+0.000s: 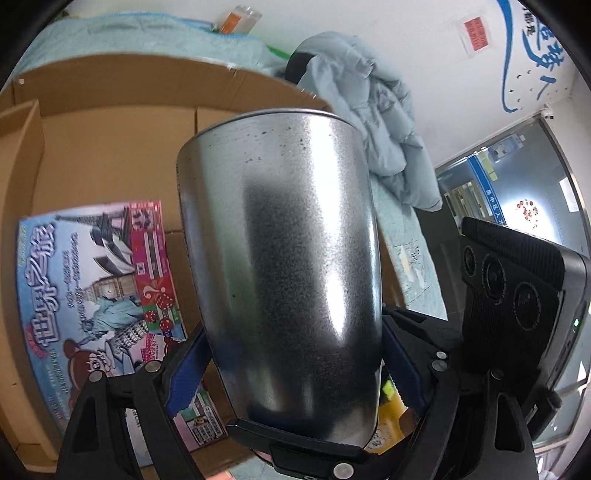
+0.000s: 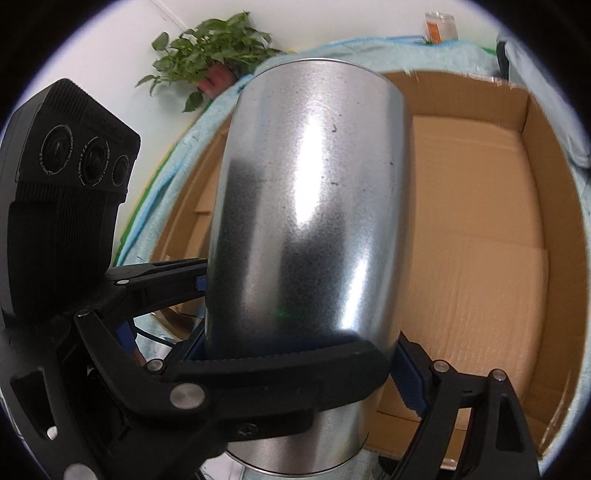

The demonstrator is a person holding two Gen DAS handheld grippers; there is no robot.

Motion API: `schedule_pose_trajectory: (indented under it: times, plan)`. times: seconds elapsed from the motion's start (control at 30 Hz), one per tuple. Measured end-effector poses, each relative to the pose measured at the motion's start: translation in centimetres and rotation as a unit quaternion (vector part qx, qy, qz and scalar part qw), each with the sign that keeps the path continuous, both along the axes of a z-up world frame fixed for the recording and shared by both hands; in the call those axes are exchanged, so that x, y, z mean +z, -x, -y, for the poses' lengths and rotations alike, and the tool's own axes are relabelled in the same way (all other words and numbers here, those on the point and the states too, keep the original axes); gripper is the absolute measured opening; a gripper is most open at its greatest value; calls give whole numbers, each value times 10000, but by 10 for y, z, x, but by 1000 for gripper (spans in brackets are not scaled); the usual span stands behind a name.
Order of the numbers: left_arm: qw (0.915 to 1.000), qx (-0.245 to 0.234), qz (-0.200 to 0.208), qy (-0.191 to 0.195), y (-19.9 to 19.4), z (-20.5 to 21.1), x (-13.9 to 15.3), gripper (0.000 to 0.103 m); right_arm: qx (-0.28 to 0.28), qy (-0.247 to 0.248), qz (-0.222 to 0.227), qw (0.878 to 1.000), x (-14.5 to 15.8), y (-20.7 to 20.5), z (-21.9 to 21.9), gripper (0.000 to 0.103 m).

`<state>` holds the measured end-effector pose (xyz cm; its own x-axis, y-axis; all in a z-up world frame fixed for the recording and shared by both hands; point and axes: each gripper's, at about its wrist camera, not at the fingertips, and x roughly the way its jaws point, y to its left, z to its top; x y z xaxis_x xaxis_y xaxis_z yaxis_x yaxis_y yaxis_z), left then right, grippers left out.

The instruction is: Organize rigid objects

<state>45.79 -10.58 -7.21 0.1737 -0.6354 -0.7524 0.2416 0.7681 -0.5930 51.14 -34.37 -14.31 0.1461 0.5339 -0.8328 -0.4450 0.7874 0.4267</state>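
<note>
A tall galvanized metal can [image 1: 280, 258] fills the middle of both views, hanging over an open cardboard box [image 1: 110, 147]. My left gripper [image 1: 291, 369] is shut on the can, its blue pads [image 1: 184, 373] pressed on either side near the base. My right gripper [image 2: 303, 369] also grips the can [image 2: 310, 221], with a blue pad [image 2: 410, 373] against its right side. In the right wrist view, one black finger of the left gripper crosses the front of the can. The can's inside is hidden.
A colourful board-game box [image 1: 99, 295] lies flat in the cardboard box's left part; the box floor [image 2: 472, 221] on the right is bare. The box stands on a pale blue cloth [image 2: 177, 155]. A potted plant [image 2: 210, 55], a jar [image 2: 439, 26] and a pale jacket [image 1: 369, 110] lie beyond.
</note>
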Motion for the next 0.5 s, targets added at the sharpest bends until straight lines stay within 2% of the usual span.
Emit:
schedule_pose_trajectory:
  times: [0.13, 0.2, 0.37, 0.5]
  plan:
    - [9993, -23, -278, -249, -8, 11, -32, 84, -90, 257, -287, 9992, -29, -5, 2, 85]
    - [9991, 22, -347, -236, -8, 13, -43, 85, -110, 309, -443, 9985, -42, -8, 3, 85]
    - [9989, 37, -363, -309, -13, 16, -48, 85, -176, 270, -609, 9976, -45, -10, 8, 85]
    - [9987, 15, -344, -363, -11, 19, -50, 85, -263, 261, -716, 9967, -37, 6, 13, 86]
